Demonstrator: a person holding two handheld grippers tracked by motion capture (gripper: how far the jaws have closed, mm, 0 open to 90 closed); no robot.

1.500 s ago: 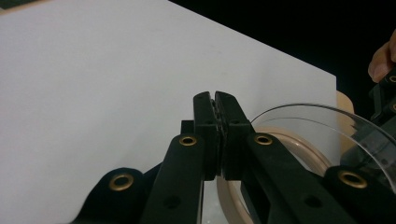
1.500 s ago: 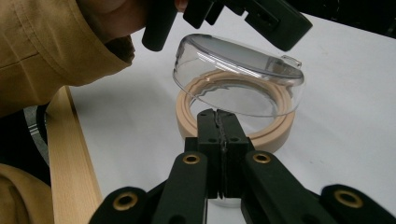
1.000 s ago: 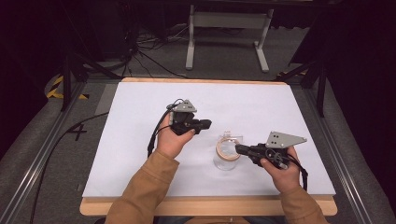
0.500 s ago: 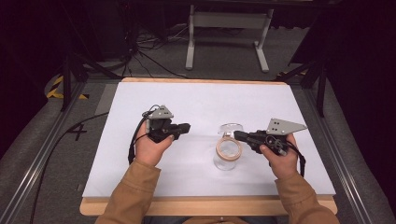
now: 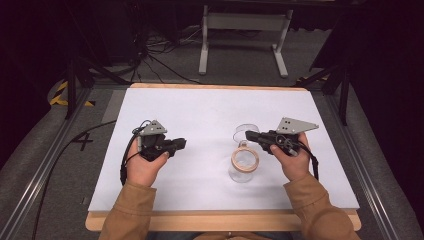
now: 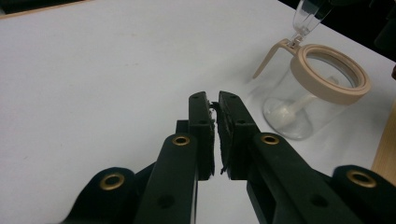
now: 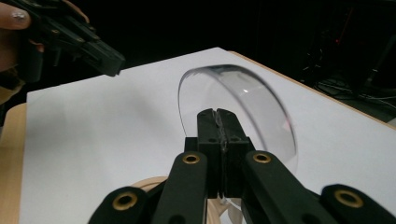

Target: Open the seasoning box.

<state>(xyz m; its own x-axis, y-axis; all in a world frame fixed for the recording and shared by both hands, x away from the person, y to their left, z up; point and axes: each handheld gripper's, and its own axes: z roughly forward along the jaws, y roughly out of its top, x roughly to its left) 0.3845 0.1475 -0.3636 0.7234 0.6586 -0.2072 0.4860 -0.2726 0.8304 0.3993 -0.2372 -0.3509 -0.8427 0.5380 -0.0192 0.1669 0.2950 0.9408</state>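
Leftward and away from the jar has gone the left gripper (image 5: pixel 177 144), clenched on nothing over the white table (image 5: pixel 210 112). Just below the right gripper (image 5: pixel 251 135) stands the clear round jar with tan rim (image 5: pixel 244 164); those jaws are clamped on its hinged clear lid (image 7: pixel 236 105). Rigid, slick, probably light: grip the lid's edge.

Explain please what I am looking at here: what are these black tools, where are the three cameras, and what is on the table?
A person sits at a white table holding a hand-operated gripper in each hand. One camera looks down from above; one more rides on each gripper. The left gripper has its fingers closed on nothing. The right gripper pinches the clear hinged lid, swung open, of a glass jar with a tan rim, standing on the table.
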